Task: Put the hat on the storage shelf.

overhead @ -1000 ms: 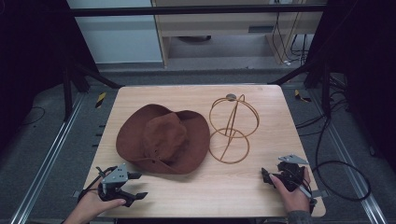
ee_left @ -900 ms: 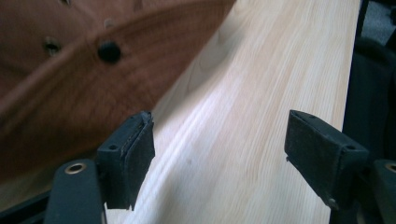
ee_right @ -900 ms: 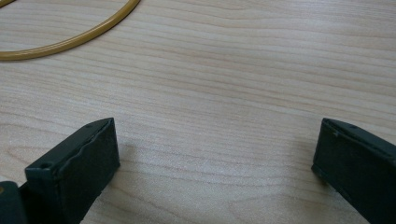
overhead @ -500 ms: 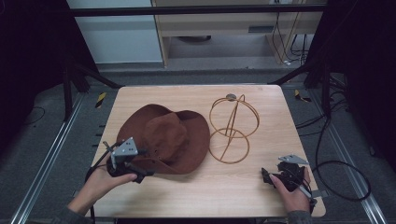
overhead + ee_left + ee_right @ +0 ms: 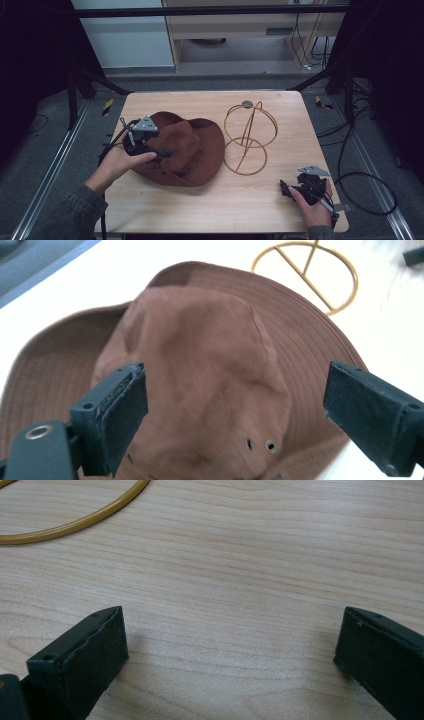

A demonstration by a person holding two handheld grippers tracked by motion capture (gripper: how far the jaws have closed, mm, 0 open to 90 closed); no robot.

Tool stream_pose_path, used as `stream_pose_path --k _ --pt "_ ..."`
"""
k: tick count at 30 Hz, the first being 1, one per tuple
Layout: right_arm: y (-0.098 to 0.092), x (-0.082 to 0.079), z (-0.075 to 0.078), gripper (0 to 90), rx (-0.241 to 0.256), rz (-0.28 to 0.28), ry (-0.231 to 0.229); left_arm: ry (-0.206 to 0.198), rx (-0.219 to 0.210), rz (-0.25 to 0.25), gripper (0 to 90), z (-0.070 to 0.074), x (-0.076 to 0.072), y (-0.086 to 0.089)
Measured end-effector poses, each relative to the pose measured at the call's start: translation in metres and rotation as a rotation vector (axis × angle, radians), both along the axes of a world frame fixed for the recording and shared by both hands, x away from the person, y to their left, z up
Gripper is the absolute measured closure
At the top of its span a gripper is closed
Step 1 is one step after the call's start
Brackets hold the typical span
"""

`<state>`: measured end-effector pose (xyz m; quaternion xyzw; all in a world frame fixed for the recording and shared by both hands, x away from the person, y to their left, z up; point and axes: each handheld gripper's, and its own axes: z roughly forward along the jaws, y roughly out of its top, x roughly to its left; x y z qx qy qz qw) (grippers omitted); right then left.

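Hat [image 5: 200, 380] brown, no label visible; left gripper [image 5: 235, 410] open over crown.

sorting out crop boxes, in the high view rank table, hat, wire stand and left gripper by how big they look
1. table
2. hat
3. wire stand, somewhat smaller than the hat
4. left gripper, smallest, though raised nearer the camera

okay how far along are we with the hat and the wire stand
Early. Nothing looks done: the brown hat lies flat on the table beside the gold wire stand. In hand: the left gripper is open over its crown. The right gripper rests open. Grasping is probably next.
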<state>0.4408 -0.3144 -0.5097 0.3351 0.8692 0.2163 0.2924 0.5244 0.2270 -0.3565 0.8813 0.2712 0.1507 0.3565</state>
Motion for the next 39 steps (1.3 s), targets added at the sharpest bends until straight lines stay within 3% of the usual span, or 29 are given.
stream_pose_path --k 9,12,16,26,39 --pt "0.000 0.000 0.000 0.5 0.000 0.000 0.000 0.005 0.038 0.004 6.6 0.008 0.020 -0.015" --pt "0.000 0.000 0.000 0.5 -0.001 0.000 0.000 0.027 0.070 -0.003 6.0 0.002 0.027 -0.022" --pt "0.000 0.000 0.000 0.5 0.000 0.000 0.000 0.041 0.075 0.002 5.9 -0.003 0.034 -0.024" --pt "0.000 0.000 0.000 0.5 0.000 0.000 0.000 0.098 0.133 0.017 5.3 -0.021 0.059 -0.026" --pt "0.000 0.000 0.000 0.5 0.000 -0.001 0.002 0.114 0.209 -0.002 5.2 -0.035 0.070 -0.033"
